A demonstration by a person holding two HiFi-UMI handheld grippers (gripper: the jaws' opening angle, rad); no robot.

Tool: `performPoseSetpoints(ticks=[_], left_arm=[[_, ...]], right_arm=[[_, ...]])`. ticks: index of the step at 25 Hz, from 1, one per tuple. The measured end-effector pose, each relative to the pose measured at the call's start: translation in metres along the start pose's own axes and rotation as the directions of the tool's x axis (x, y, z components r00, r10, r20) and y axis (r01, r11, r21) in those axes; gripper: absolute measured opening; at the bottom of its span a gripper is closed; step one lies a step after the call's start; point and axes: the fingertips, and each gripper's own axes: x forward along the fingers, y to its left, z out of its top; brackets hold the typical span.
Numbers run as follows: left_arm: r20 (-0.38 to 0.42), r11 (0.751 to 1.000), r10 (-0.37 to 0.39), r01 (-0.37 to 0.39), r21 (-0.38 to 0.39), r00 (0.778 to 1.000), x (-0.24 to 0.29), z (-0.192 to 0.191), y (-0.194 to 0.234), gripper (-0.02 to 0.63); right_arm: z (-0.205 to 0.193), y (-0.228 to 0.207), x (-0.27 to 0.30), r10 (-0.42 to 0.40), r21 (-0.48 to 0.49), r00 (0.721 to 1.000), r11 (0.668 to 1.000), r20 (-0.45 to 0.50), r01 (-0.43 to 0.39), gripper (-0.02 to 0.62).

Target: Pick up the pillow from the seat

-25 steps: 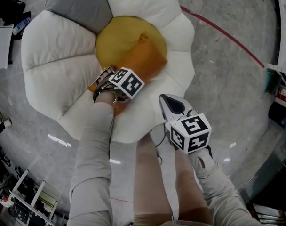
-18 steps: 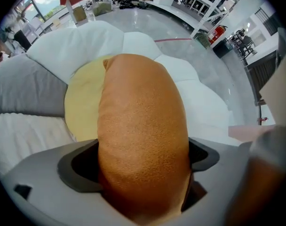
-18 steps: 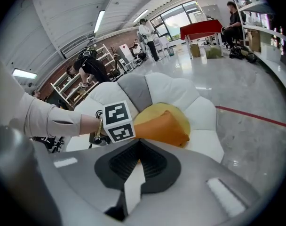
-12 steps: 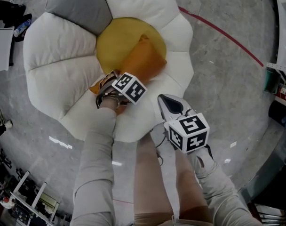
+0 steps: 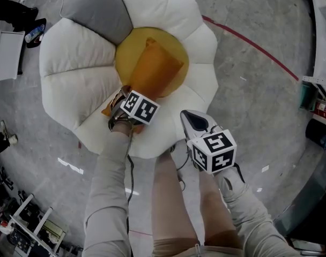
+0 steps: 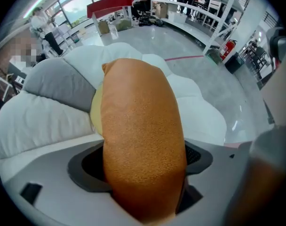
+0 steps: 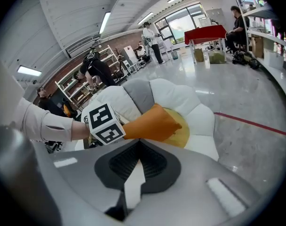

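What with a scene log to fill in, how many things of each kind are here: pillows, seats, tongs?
orange pillow: 1
flower-shaped seat: 1
tongs: 2, the left tongs, whose jaws have just been closing with the pillow between them, and the right tongs, shut and empty
Total: 4

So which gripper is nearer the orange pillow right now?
Left. The left gripper holds the near end of the pillow; its jaws have just been closing on it. The right gripper hangs apart, past the front edge of the seat, jaws together, empty.
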Motion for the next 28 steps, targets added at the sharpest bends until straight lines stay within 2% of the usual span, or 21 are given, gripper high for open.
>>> performPoseSetpoints(ticks=[6, 11, 23, 28], left_arm=[[0.082, 0.989, 0.001, 0.012, -0.148, 0.997, -0.038, -0.006, -0.007, 0.437], [0.152, 0.979, 0.024, 0.008, -0.202, 0.988, -0.075, -0.008, -0.025, 0.437], [0.258, 0.947, 0.056, 0.031, -0.319, 0.965, -0.149, -0.016, -0.086, 0.437], [0.289, 0.92, 0.095, 0.027, -0.39, 0.953, -0.179, -0.031, -0.111, 0.437]], right_arm=[[0.005, 0.012, -0.025, 0.014, -0.035, 1.0, 0.999, 0.006, -0.014, 0.0], [0.006, 0.023, -0.052, 0.032, -0.063, 0.999, 0.998, 0.005, -0.031, 0.0], [0.001, 0.035, -0.109, 0.069, -0.118, 0.998, 0.991, 0.01, -0.067, 0.0], [-0.005, 0.037, -0.136, 0.067, -0.139, 0.998, 0.988, 0.005, -0.066, 0.0]])
